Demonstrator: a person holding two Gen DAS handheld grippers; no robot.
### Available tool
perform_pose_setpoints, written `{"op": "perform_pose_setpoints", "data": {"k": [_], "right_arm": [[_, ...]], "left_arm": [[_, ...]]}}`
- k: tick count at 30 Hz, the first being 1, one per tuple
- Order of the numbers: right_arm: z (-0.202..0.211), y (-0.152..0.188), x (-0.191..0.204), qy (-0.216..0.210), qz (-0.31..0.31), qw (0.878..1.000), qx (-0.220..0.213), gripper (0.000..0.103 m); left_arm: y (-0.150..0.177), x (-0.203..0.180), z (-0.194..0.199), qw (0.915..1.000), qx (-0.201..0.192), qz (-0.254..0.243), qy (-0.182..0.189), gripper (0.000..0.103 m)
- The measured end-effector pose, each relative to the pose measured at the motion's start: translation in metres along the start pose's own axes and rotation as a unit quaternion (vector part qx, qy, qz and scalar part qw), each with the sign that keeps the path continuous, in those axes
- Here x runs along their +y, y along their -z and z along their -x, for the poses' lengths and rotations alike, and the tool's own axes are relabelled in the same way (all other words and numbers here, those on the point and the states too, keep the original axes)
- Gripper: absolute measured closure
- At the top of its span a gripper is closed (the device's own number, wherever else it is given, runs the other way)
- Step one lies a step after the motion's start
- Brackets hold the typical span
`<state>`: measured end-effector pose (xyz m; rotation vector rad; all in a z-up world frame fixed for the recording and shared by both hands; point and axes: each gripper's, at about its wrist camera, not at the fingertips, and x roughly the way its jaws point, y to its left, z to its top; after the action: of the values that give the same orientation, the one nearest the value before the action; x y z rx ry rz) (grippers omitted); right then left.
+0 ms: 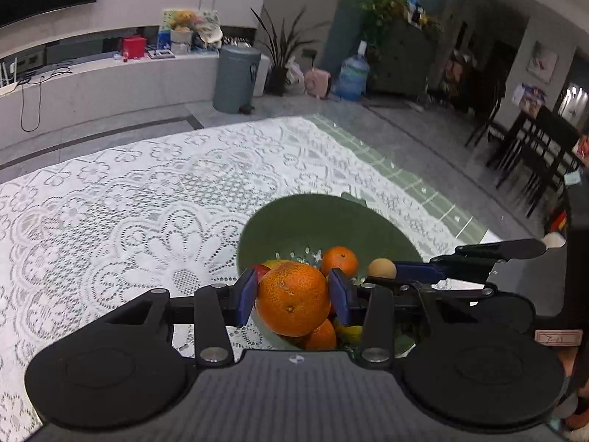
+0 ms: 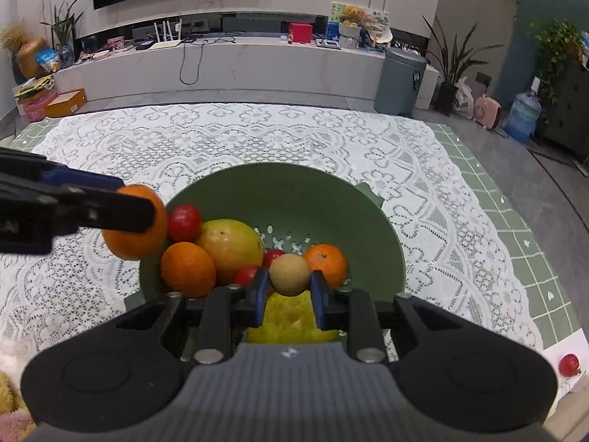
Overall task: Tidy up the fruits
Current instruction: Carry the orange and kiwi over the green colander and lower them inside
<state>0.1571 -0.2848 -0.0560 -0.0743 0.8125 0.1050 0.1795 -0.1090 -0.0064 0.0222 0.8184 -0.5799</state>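
A green colander bowl [image 2: 331, 199] stands on the lace-covered table and holds fruit. My left gripper [image 1: 292, 296] is shut on a large orange [image 1: 292, 302] and holds it above the bowl's near-left rim; the orange also shows in the right wrist view [image 2: 132, 243]. My right gripper [image 2: 289, 291] is shut on a small tan round fruit [image 2: 289, 274] above the bowl; it shows in the left wrist view [image 1: 381, 268]. In the bowl lie a mango [image 2: 230, 248], two oranges [image 2: 187, 269] [image 2: 327, 263], red fruits [image 2: 184, 223] and a yellow fruit [image 2: 291, 322].
A white lace cloth [image 2: 257, 140] covers a green checked tablecloth [image 2: 515, 243]. A red fruit [image 2: 569, 364] lies on a white surface at the near right corner. A grey bin [image 2: 399, 81] stands on the floor beyond the table.
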Motion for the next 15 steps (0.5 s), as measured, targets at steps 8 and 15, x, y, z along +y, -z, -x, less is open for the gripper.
{"op": "perform_pose_setpoints", "data": {"k": [8,15], "right_arm": [[-0.012,-0.001,-0.002,0.017,-0.008,1.000,0.019,0.082],[-0.023,-0.005,-0.008,0.009,-0.032,0.999,0.028,0.082]], "left_arm": [[-0.009,-0.007,-0.025,0.9994,0.027,-0.019,-0.013,0.056],[-0.020,-0.007,-0.039,0.9993,0.027,-0.019,-0.018,0.056]]}}
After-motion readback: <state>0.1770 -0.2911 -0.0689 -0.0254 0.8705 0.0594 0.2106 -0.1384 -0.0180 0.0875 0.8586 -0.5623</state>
